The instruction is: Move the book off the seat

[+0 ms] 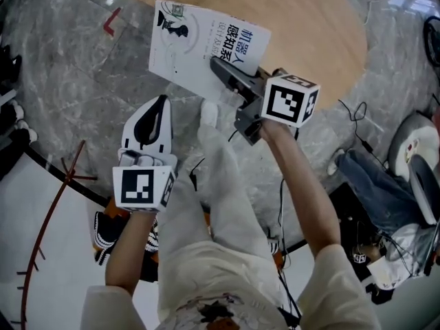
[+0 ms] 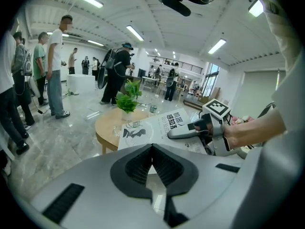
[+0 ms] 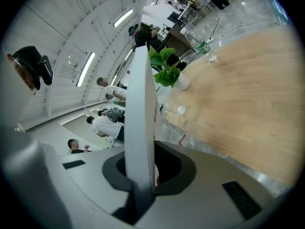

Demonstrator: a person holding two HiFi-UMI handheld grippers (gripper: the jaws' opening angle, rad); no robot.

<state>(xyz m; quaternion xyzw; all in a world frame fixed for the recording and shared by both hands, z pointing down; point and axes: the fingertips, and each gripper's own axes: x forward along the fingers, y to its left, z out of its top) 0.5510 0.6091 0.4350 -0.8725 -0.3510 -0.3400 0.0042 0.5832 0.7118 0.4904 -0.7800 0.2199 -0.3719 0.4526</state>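
Leftmost of two tools, the left hand-held gripper [image 1: 162,100]: jaws pressed together, nothing between, tips out over grey marbled floor [image 1: 69,81]. Behind those tips, one marker cube [image 1: 142,188]; a second cube [image 1: 290,100] on the other tool, so two in all.

Ahead and to the right of the shut left tips, one book [image 1: 199,47], off the floor and gripped by its near edge. White cover, facing up and slightly tilted. Black drawing of a chess-piece figure at the corner farthest from the grip, large black Chinese title characters closer to it, with fainter grey lettering alongside. Thin when seen edge-on from the right gripper view [image 3: 143,104], like a slim paperback.

Further right, the right hand-held gripper [image 1: 214,62], jaws clamped on cover and pages together.

Beyond the right hand-held gripper, one round wooden worktop [image 1: 309,26], its rim under the book's far corner in the head view; contact between them impossible to tell. On the far side of that worktop, one small potted green plant [image 2: 127,100].
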